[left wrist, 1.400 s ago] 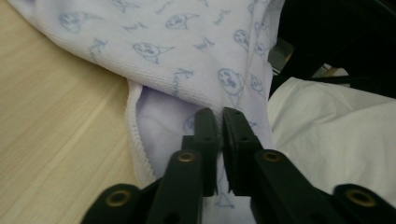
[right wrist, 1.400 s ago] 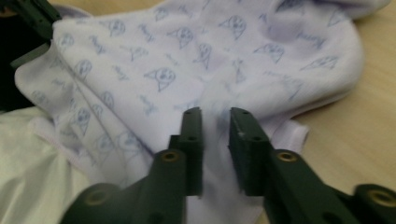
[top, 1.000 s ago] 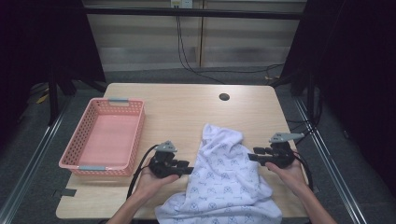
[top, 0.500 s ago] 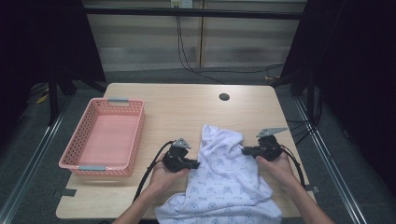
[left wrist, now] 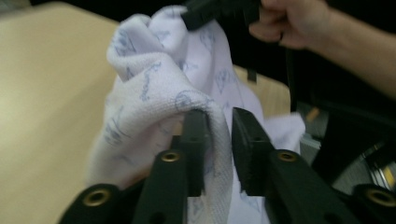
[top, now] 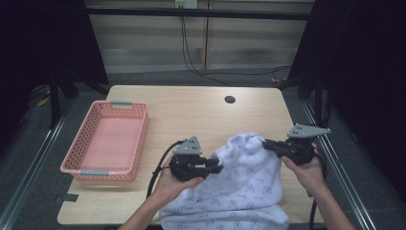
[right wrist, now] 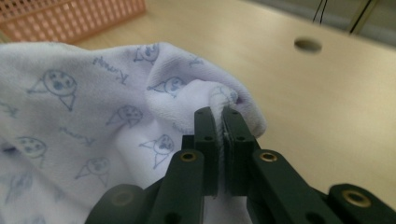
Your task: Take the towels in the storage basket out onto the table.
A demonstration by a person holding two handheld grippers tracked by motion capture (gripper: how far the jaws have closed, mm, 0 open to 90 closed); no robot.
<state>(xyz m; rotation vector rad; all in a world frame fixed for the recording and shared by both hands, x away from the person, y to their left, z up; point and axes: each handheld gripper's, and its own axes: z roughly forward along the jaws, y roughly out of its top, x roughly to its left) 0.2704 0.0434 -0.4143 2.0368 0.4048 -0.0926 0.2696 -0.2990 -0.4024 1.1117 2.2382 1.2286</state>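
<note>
Already the printed cloth (top: 239,191) is pinched at two upper edges and raised beside the pink basket (top: 107,139); laying or folding it is judged to remain. A fold is clamped tight by the right gripper (right wrist: 218,116). Fabric lies between the left gripper (left wrist: 219,126) jaws, which have just been opening slightly. Compared with the earlier frame, both grippers are held higher and the cloth is bunched upward.

Table (top: 191,108): light wood, with a round hole (top: 230,99). Pink basket (top: 107,141) left of the hole; printed white cloth (top: 239,196) nearer than it.
</note>
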